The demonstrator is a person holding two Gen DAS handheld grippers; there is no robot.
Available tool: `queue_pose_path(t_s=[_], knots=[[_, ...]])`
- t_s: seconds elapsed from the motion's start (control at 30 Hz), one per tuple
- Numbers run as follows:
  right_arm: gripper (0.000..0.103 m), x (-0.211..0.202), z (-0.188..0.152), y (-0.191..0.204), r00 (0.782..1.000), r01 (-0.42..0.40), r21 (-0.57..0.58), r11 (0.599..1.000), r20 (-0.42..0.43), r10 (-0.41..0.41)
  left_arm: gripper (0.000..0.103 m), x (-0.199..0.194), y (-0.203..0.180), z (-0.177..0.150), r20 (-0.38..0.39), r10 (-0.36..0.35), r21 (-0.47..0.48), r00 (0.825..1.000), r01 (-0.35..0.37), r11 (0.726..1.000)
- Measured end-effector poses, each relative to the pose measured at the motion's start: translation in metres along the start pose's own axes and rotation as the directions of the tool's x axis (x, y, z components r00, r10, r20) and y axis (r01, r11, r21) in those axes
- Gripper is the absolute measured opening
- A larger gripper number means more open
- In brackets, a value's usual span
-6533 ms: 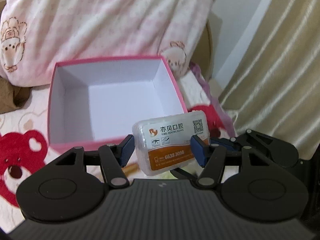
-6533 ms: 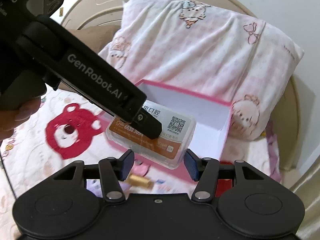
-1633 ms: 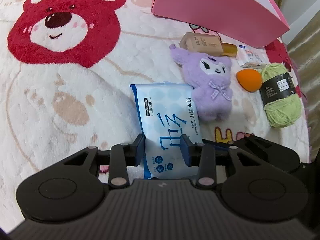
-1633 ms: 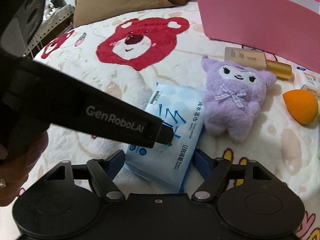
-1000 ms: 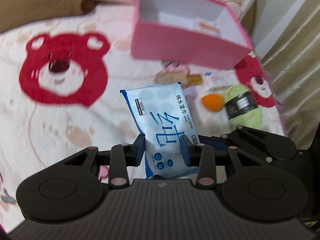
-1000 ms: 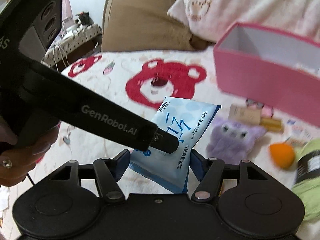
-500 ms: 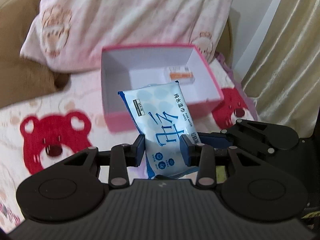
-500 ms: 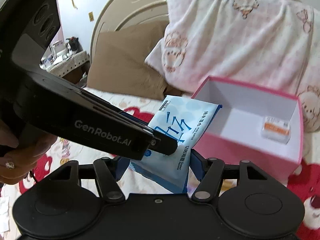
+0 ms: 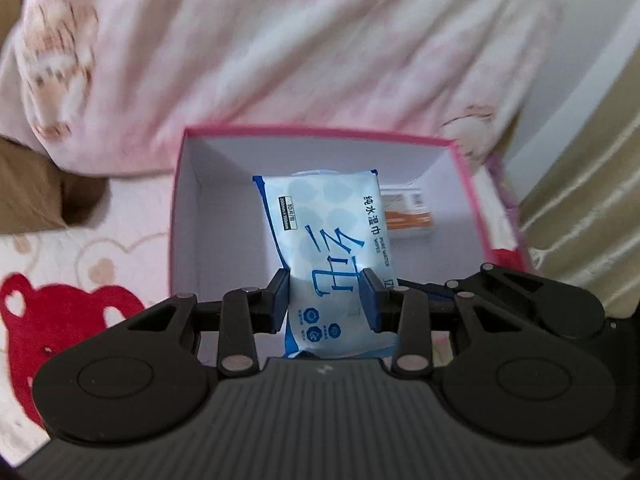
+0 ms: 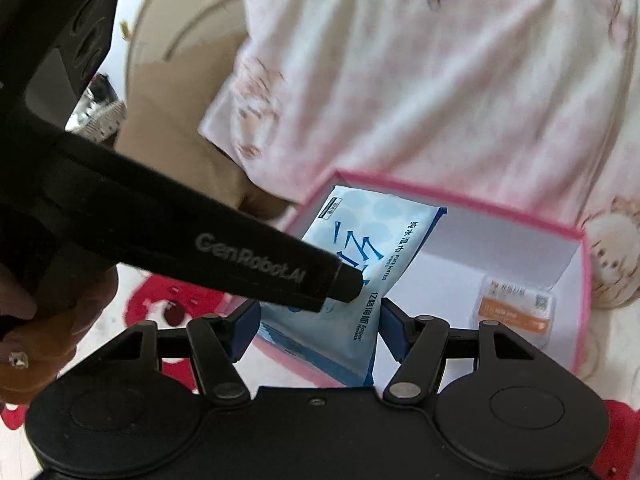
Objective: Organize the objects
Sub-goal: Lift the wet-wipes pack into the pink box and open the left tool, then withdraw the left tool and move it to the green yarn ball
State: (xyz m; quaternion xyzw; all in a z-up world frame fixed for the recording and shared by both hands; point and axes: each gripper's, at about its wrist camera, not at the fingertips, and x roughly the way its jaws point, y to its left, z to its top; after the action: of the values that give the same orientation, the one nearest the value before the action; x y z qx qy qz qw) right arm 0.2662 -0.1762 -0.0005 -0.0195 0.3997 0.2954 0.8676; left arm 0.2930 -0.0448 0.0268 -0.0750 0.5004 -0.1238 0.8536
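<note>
wipes pack [image 9: 326, 240] sits pinched at its lower half in the left gripper [image 9: 324, 300], jaws closed onto its sides, so the free upper end points out over the open pink box [image 9: 176, 216], a hold that seems meant to let it drop flat inside. on the white floor by the far right corner a small orange-and-white case [image 9: 408, 216] already lies, leaving bare room on the left. the right gripper [image 10: 316, 326] hangs just behind the pack, jaws wide and gripping nothing, probably kept near for support. a pink pillow [image 9: 280, 48] leans behind the box.
</note>
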Motion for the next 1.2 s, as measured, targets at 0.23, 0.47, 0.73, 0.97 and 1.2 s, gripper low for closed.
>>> queue_pose_path(t_s=[0.23, 0.47, 0.73, 0.97, 1.2], knots=[[0.067, 0.067, -0.003, -0.028, 0.995, -0.027, 0.050, 0.998, -0.096, 0.032, 0.036, 0.063, 0.021, -0.002, -0.078, 0.034, -0.032, 0.996, -0.037, 0.999], [0.067, 0.100, -0.008, -0.042, 0.985, -0.049, 0.127, 0.991, -0.157, 0.068, 0.036, 0.093, 0.032, -0.007, -0.123, 0.042, -0.058, 0.992, -0.049, 0.997], [0.070, 0.103, -0.007, -0.047, 0.969, -0.069, 0.159, 0.985, -0.224, 0.104, 0.041, 0.099, 0.031, -0.008, -0.131, 0.085, -0.026, 0.988, -0.089, 0.996], [0.070, 0.052, -0.008, -0.043, 0.985, -0.072, 0.112, 0.991, -0.149, 0.088, 0.045, 0.059, 0.022, -0.006, -0.065, 0.068, -0.025, 0.996, -0.070, 0.997], [0.070, -0.046, -0.007, -0.031, 0.995, -0.046, 0.022, 0.999, -0.084, 0.048, 0.048, -0.011, -0.010, -0.015, -0.036, 0.041, 0.064, 0.998, -0.039, 0.997]])
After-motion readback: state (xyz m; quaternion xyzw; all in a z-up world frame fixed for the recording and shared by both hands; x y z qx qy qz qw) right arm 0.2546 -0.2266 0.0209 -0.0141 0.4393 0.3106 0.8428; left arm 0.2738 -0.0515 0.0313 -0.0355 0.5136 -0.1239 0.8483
